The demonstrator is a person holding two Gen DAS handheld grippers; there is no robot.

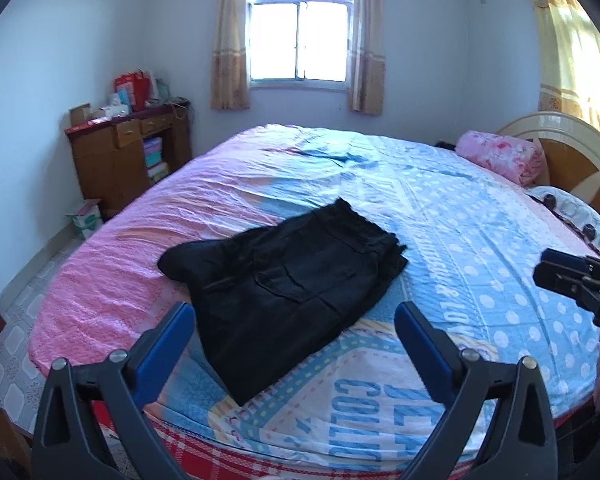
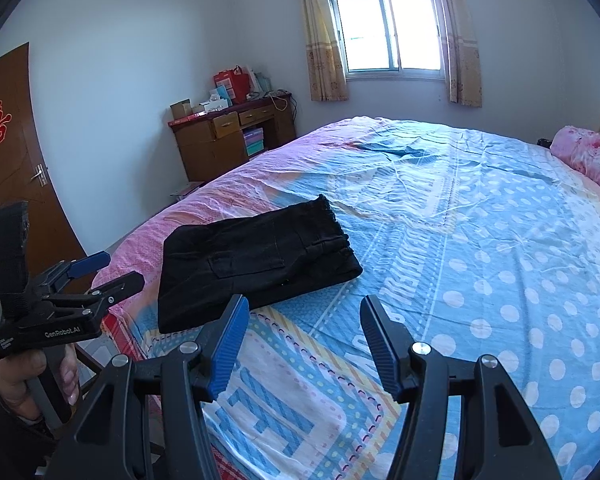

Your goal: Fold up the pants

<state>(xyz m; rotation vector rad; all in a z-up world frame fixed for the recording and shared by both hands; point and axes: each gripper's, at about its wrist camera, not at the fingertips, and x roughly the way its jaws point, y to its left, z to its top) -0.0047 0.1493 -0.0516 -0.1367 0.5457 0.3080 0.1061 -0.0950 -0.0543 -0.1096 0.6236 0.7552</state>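
Note:
The black pants [image 1: 284, 288] lie folded into a compact rectangle near the front left corner of the bed, waistband toward the far side; the right wrist view shows the pants [image 2: 256, 264] too. My left gripper [image 1: 295, 308] hovers just short of them with its jaws wide open and nothing between the pads. From the right wrist view the left gripper [image 2: 122, 268] hangs in the air off the bed's left edge, held by a hand [image 2: 20, 380]. My right gripper [image 2: 304, 300] stands open over the bare sheet, to the right of the pants. The right gripper [image 1: 544, 266] also pokes in at the right edge.
The bed [image 1: 460, 240] has a pink and blue printed sheet. A rolled pink quilt [image 1: 500, 156] and a pillow [image 1: 572, 212] lie by the headboard [image 1: 572, 148] at the right. A wooden desk [image 1: 128, 152] with boxes stands at the far left; a brown door [image 2: 12, 160] is at the left.

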